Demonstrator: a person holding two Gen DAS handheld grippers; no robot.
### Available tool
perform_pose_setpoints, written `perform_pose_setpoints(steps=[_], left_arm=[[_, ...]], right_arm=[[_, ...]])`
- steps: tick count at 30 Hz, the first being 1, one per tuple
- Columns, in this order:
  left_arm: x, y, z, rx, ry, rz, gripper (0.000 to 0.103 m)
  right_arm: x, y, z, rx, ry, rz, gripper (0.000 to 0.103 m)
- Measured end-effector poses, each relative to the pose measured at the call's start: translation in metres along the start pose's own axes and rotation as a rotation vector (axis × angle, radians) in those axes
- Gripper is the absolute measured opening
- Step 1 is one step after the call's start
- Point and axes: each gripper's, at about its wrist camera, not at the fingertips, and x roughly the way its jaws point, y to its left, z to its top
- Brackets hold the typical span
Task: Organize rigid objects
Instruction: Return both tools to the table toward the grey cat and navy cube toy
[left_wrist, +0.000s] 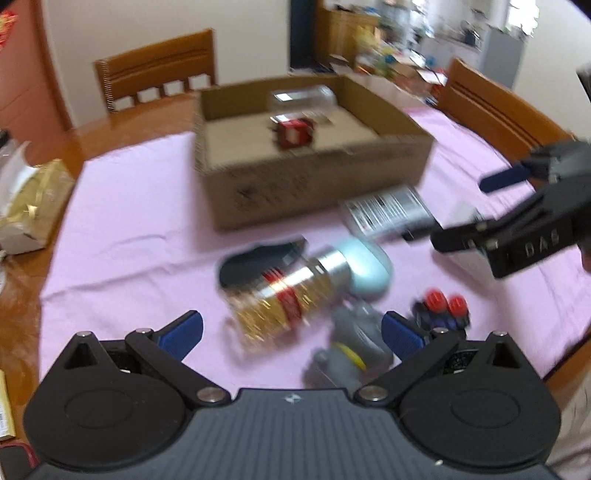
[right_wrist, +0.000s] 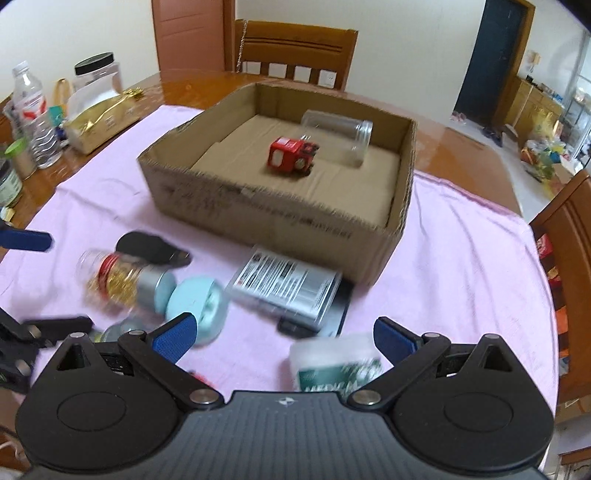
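Note:
My left gripper (left_wrist: 291, 334) is open low over the pink cloth (left_wrist: 129, 229), just short of a lying jar of gold pieces (left_wrist: 280, 295). A grey and yellow toy (left_wrist: 347, 354) sits by its right finger. A pale blue object (left_wrist: 369, 269), a black object (left_wrist: 258, 262) and a labelled flat pack (left_wrist: 388, 212) lie beyond. My right gripper (right_wrist: 284, 338) is open, with a white tub with a green label (right_wrist: 336, 365) by its right finger. The cardboard box (right_wrist: 258, 218) holds a red toy (right_wrist: 291, 155) and a clear jar (right_wrist: 336, 134).
A red and blue toy (left_wrist: 443, 306) lies near the table's front edge. Bottles (right_wrist: 33, 110), a lidded jar and a gold bag (right_wrist: 99, 118) crowd the far left of the wooden table. Wooden chairs (right_wrist: 295, 48) stand behind and to the right. Both views are blurred.

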Motion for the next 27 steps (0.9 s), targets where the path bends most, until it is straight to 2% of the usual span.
perform_pose_setpoints(steps=[5, 8, 14, 20, 24, 27], left_arm=[[0.013, -0.009, -0.013, 0.032, 0.041, 0.000, 0.102], [0.018, -0.006, -0.017, 0.007, 0.061, -0.021, 0.102], [0.016, 0.012, -0.027, -0.005, 0.088, 0.029, 0.102], [0.011, 0.035, -0.027, -0.056, 0.088, 0.074, 0.102], [0.011, 0.033, -0.028, -0.040, 0.096, 0.085, 0.102], [0.009, 0.029, -0.028, -0.033, 0.093, 0.075, 0.102]], right_arm=[[-0.005, 0.004, -0.008, -0.016, 0.015, 0.030, 0.103], [-0.006, 0.010, -0.010, -0.044, 0.016, 0.030, 0.103], [-0.007, 0.014, -0.013, -0.050, 0.033, 0.067, 0.103], [-0.003, 0.040, -0.026, -0.180, 0.080, 0.139, 0.103], [0.014, 0.053, -0.036, -0.228, 0.132, 0.185, 0.103], [0.028, 0.057, -0.044, -0.256, 0.168, 0.185, 0.103]])
